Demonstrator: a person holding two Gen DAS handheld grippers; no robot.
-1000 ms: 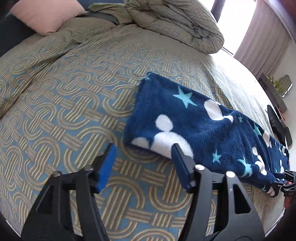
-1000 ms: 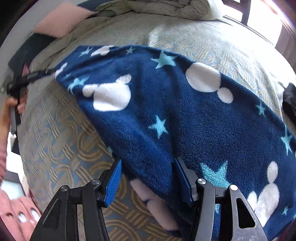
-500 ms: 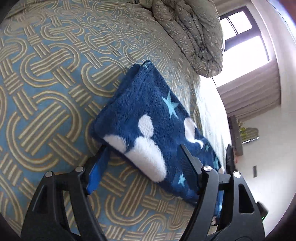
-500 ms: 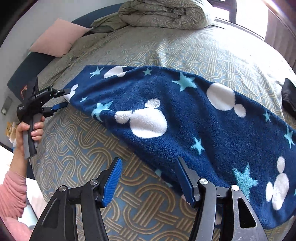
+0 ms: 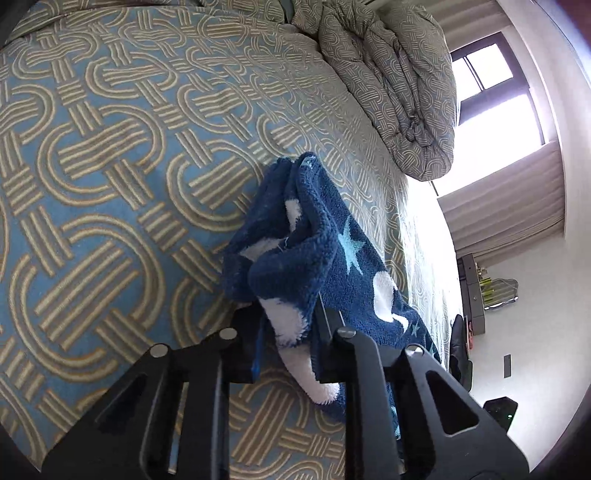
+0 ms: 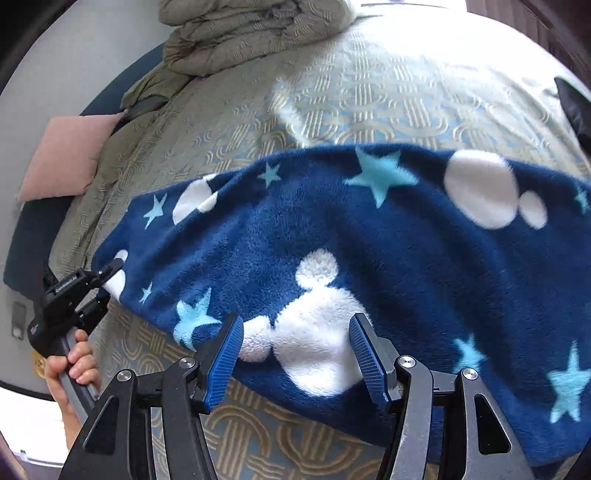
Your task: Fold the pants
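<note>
The pants [image 6: 388, 251] are dark blue fleece with white mouse heads and light blue stars, lying long across the patterned bedspread [image 5: 110, 155]. My left gripper [image 5: 288, 339] is shut on the end corner of the pants [image 5: 314, 258], which bunches up between the fingers. It also shows in the right wrist view [image 6: 105, 278], clamped on that corner. My right gripper [image 6: 295, 354] is open, its blue pads on either side of the near edge of the pants around a white mouse head.
A rolled duvet [image 5: 399, 81] lies at the head of the bed, also in the right wrist view [image 6: 251, 33]. A pink pillow [image 6: 70, 155] sits at the left. A dark object [image 6: 574, 103] lies at the bed's far right. A window and curtains [image 5: 509, 177] are beyond.
My left gripper has closed on the pants' end corner, which was flat between open jaws before. My right gripper has moved forward so the pants' edge lies between its open fingers.
</note>
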